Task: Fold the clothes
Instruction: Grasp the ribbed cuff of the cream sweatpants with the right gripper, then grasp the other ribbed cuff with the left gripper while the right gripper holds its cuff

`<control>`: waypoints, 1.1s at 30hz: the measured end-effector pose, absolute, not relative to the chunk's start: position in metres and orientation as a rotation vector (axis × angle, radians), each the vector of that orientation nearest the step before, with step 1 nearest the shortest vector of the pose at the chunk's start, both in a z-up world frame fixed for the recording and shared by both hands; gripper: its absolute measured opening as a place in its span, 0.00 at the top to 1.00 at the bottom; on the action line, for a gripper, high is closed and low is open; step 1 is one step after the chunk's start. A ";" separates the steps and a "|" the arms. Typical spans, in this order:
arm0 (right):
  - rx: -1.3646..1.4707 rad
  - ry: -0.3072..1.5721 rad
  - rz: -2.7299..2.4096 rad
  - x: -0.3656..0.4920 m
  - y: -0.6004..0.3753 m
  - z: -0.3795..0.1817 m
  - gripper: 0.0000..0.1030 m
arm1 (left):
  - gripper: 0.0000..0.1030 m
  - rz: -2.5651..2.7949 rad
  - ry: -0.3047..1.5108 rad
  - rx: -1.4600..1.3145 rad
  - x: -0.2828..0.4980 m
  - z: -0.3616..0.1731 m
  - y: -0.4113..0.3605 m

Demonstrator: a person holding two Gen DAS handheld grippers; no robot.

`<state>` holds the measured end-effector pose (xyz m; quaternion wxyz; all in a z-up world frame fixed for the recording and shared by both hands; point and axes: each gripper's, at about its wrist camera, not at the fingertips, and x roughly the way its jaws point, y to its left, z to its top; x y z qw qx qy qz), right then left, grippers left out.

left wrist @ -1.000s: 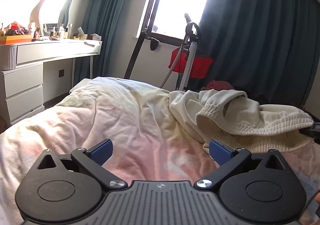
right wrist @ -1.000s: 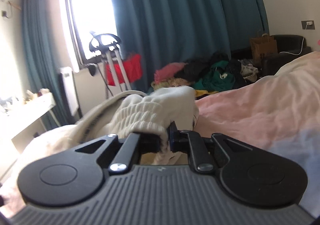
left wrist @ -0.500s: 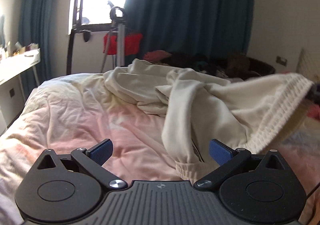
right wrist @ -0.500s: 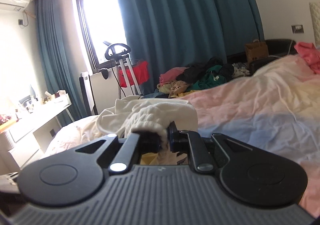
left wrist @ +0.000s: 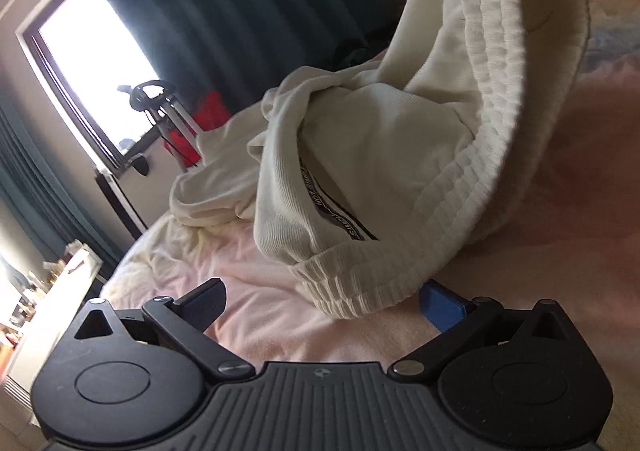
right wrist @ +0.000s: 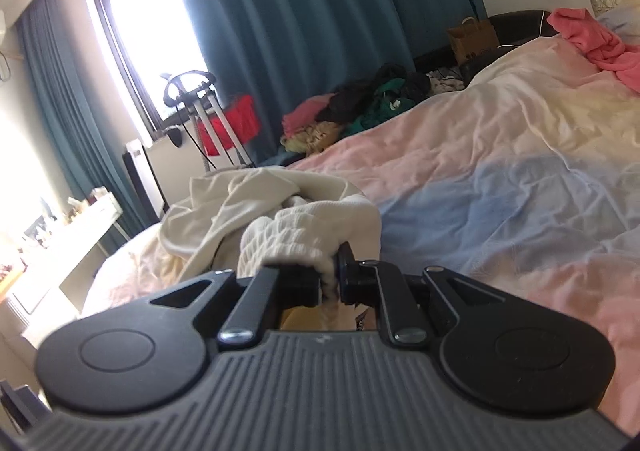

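Observation:
A cream sweatshirt [left wrist: 384,155] with a ribbed hem lies crumpled on the pink bedcover [left wrist: 256,311]; one end is lifted up to the top right. My left gripper [left wrist: 324,303] is open, its jaws wide apart, and the ribbed hem [left wrist: 360,287] hangs just in front of and between them. My right gripper [right wrist: 330,283] is shut on the sweatshirt's ribbed hem [right wrist: 296,239] and holds it raised above the bed; the rest of the garment [right wrist: 240,203] trails behind to the left.
The bedcover [right wrist: 500,187] stretches right, pink and pale blue, with a pink garment [right wrist: 592,39] near the headboard. A pile of clothes [right wrist: 360,107] lies by the dark curtains. A white desk [right wrist: 80,247] stands left; a stand with a red bag [right wrist: 224,123] is by the window.
My left gripper has tilted and moved in close to the sweatshirt's hem, still open. My right gripper has lifted the held hem higher and swung right.

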<state>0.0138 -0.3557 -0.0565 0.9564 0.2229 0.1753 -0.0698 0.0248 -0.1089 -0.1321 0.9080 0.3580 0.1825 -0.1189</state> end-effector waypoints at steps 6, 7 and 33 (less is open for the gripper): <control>0.408 0.386 -0.176 0.019 -0.356 -0.060 0.87 | 0.00 0.044 0.228 0.729 0.050 -0.127 -0.101; 0.400 0.396 -0.177 0.020 -0.355 -0.061 0.87 | 0.00 0.075 0.233 0.671 0.055 -0.119 -0.094; 0.198 0.757 0.309 0.024 -0.278 -0.089 0.31 | 0.01 0.201 0.591 0.028 0.113 -0.043 0.079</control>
